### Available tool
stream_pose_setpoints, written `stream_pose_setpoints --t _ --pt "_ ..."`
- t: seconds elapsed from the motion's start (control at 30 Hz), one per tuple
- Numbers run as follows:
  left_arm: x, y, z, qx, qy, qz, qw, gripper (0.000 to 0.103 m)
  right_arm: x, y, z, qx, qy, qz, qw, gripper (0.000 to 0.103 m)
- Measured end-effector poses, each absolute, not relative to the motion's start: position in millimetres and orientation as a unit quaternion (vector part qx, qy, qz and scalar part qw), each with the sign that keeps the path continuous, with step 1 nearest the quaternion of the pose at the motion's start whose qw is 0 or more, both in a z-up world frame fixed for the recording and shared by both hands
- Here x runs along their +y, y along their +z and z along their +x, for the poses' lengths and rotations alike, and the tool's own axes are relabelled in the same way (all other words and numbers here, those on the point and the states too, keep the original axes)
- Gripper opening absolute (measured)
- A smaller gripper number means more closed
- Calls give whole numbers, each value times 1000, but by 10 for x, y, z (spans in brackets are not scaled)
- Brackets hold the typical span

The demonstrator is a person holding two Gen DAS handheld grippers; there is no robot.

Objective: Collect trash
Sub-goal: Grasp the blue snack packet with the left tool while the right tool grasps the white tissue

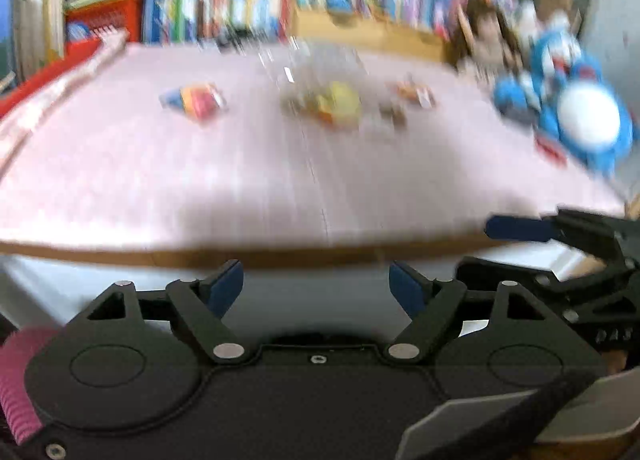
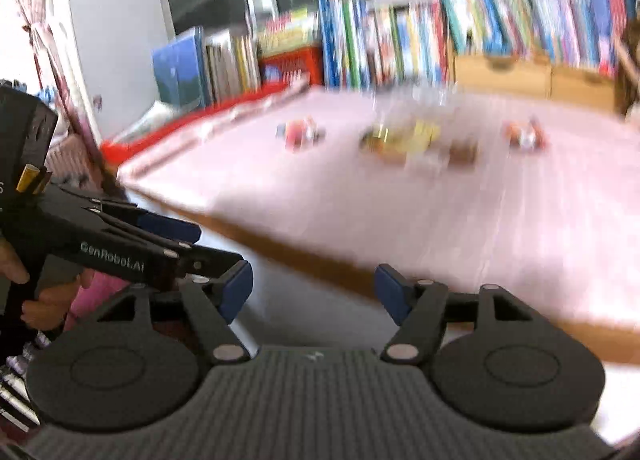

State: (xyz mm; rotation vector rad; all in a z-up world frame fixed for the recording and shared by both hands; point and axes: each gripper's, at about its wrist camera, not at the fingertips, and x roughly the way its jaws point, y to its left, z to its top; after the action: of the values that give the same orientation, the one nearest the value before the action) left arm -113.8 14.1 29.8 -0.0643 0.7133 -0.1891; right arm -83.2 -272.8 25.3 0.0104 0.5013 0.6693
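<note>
Both grippers are held short of the desk (image 1: 280,180), jaws released and empty.

The left gripper (image 1: 316,284) and right gripper (image 2: 314,288) are seen with blue pads spread apart. The trash is scattered toward the far side of the pink-covered desk: a red-and-blue wrapper (image 1: 196,100), a yellow crumpled pile (image 1: 332,104) and an orange wrapper (image 1: 416,92), all blurred. Books (image 2: 400,40) are lined up behind.

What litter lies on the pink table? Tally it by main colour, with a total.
Blur makes this approximate.
Red and blue wrapper: 1
Yellow wrapper pile: 1
Brown scrap: 1
Orange and white wrapper: 1
Total: 4, all on the table.
</note>
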Motion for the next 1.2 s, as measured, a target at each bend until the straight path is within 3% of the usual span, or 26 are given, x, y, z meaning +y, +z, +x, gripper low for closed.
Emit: stream_pose_setpoints --t 0.37,0.5,0.6,1.03,1.1,1.17,1.2 --pt "486 498 -256 261 51 -88 960 84 -2656 343 -114 210 210 -10 955 80" --pt "676 409 229 265 78 -136 951 84 -2539 253 134 238 203 -14 950 69" --pt "748 328 529 273 89 -153 946 84 -2424 187 289 254 194 -23 947 67" --pt "683 -45 1217 303 136 -94 938 87 -2175 4 866 290 156 -3 944 71" --pt "655 -57 1236 301 136 -82 940 83 -2151 -7 844 288 158 -12 944 70" --pt "632 -55 1218 293 133 -75 944 56 -2136 -1 813 285 164 -20 944 57" --pt "628 -49 1206 290 132 -75 945 47 -2137 -2 791 283 165 -21 945 51"
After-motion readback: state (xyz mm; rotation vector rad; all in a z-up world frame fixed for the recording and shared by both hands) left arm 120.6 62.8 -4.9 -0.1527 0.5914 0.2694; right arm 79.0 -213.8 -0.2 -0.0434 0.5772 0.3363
